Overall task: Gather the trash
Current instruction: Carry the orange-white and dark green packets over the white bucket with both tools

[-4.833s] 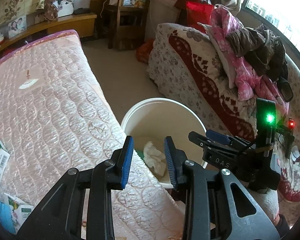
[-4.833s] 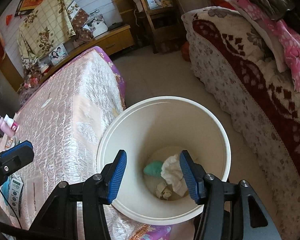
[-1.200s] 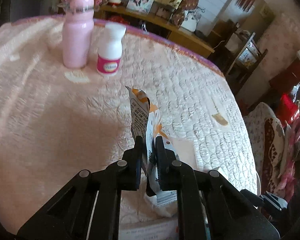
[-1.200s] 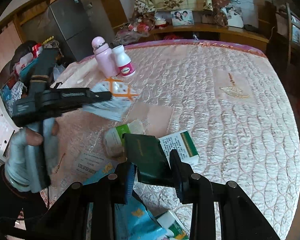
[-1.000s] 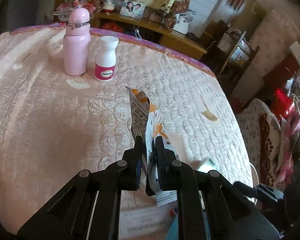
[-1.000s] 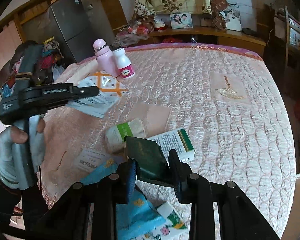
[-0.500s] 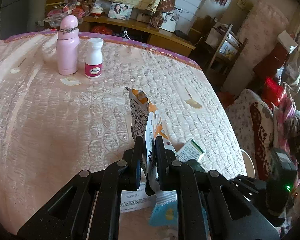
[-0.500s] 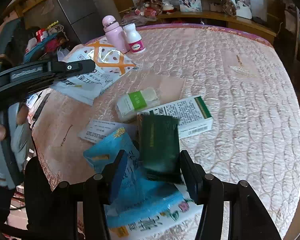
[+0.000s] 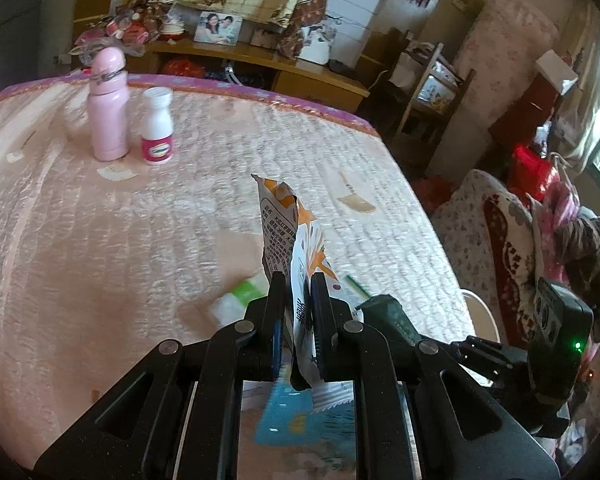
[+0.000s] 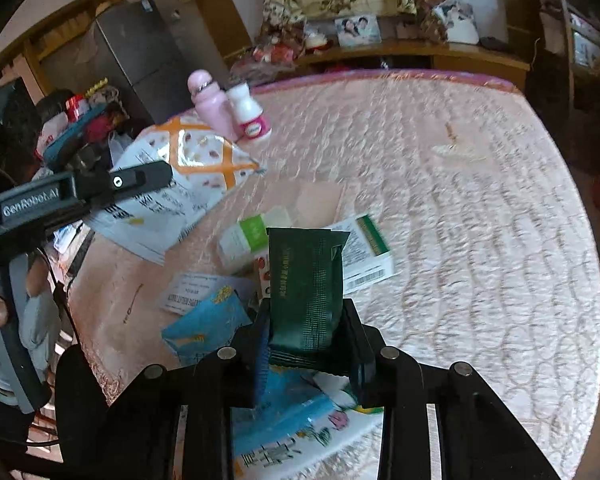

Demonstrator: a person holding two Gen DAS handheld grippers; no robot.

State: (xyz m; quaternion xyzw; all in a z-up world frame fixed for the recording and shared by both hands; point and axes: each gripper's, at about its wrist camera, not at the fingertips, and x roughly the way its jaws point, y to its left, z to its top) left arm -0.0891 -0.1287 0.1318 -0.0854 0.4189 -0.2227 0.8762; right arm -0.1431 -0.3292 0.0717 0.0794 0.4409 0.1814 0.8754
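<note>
— Two bits of trash are up off the bed: an orange-and-white wrapper (image 9: 296,256) and a dark green packet (image 10: 306,284).

— Who has which?

— Left tool (image 9: 296,328) is pinching the wrapper near its lower end, so it stands upright between the fingers. Right tool (image 10: 308,354) is clamped on the bottom part of the green packet, whose top pokes up above the fingertips.

— And what lies under them?

— A pink quilted bed (image 10: 480,240). Just beyond the green packet lies a white box with a green stripe (image 10: 366,252), and beside that a small green-and-white box (image 10: 246,238). Nearer the right tool are a blue packet (image 10: 206,328) and a printed leaflet (image 10: 192,294), overlapping.

— Anything further off?

— At the far side of the bed, a pink bottle (image 9: 108,106) stands just beside a white bottle with a pink label (image 9: 157,126). Past the bed's right edge, a white bin rim (image 9: 486,312) peeks out.
</note>
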